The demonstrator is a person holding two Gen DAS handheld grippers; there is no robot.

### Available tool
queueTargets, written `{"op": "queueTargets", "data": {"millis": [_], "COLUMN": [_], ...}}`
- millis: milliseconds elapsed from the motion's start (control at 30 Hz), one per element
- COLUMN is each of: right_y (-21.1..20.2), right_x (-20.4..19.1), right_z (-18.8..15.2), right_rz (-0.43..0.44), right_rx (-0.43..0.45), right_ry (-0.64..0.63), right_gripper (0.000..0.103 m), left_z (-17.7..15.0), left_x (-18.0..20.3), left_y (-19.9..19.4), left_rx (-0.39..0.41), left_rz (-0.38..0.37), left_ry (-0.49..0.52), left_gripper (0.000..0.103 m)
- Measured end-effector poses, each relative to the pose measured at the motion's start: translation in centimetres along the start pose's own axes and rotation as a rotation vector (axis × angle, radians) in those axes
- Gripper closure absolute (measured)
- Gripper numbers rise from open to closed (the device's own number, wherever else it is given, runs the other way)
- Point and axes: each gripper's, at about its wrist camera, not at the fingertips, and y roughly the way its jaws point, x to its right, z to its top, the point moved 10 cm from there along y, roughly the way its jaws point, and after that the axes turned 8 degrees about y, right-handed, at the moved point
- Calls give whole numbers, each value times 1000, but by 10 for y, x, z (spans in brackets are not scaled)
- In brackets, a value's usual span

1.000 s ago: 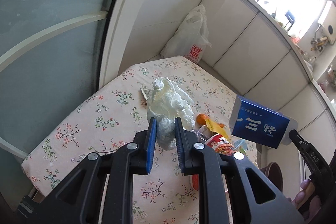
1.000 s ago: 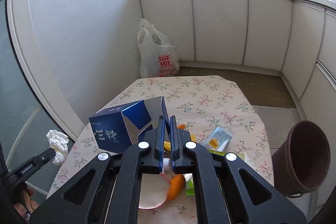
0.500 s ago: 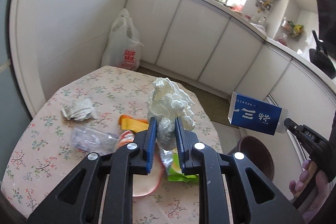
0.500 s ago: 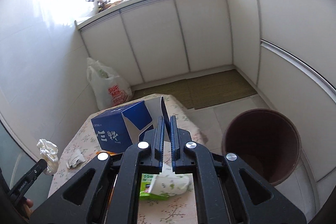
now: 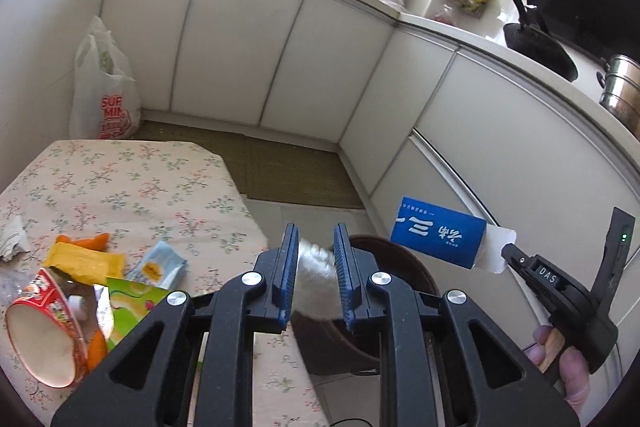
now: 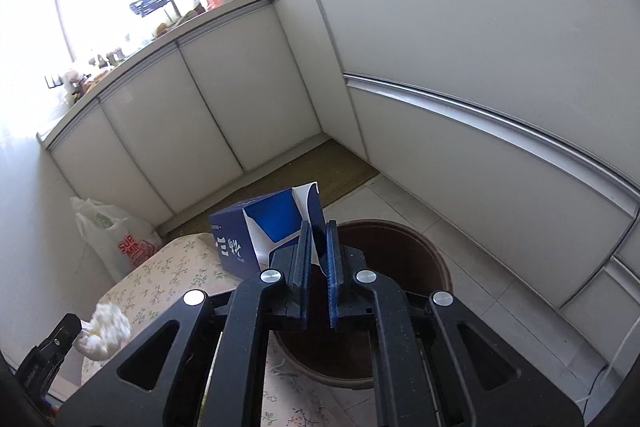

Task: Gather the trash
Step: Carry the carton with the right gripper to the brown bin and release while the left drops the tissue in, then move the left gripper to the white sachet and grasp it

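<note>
My left gripper (image 5: 316, 259) is shut on a crumpled white tissue wad (image 5: 314, 281) and holds it over the near rim of a brown bin (image 5: 384, 263) on the floor beside the table. The tissue also shows in the right wrist view (image 6: 104, 327). My right gripper (image 6: 318, 247) is shut on the white flap of a blue carton (image 6: 256, 231) and holds it above the bin (image 6: 420, 255). The carton also shows in the left wrist view (image 5: 438, 233), to the right of the bin.
The table with a floral cloth (image 5: 132, 183) carries a red cup (image 5: 44, 331), a yellow wrapper (image 5: 82, 263), a green packet (image 5: 128, 303) and a pale blue sachet (image 5: 156, 267). A white plastic bag (image 5: 106, 95) stands in the corner. White cabinets (image 5: 280, 67) wrap around the room.
Both grippers have swung right from over the table to the brown bin. The tissue wad now hangs lower between the left fingers. The carton stays gripped by its flap.
</note>
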Motion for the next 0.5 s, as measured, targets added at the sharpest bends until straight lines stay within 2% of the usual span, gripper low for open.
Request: {"op": "queueTargets", "data": {"millis": [200, 367, 400, 433, 467, 500], "right_y": [24, 38, 41, 43, 43, 43], "right_x": [34, 43, 42, 44, 45, 46], "right_z": [4, 4, 4, 4, 4, 6], "right_rz": [-78, -85, -89, -89, -90, -94], "right_rx": [-31, -62, -73, -80, -77, -70], "right_ry": [45, 55, 55, 61, 68, 73], "right_gripper": [96, 93, 82, 55, 44, 38], "left_z": [1, 8, 7, 6, 4, 1], "left_x": [50, 66, 66, 65, 63, 61], "left_y": [49, 56, 56, 57, 57, 58], "left_rx": [-78, -80, -82, -88, -97, -107], "left_rz": [-99, -110, -106, -100, -94, -90], "left_ry": [37, 55, 61, 66, 65, 59], "left_gripper": [83, 83, 83, 83, 83, 83]}}
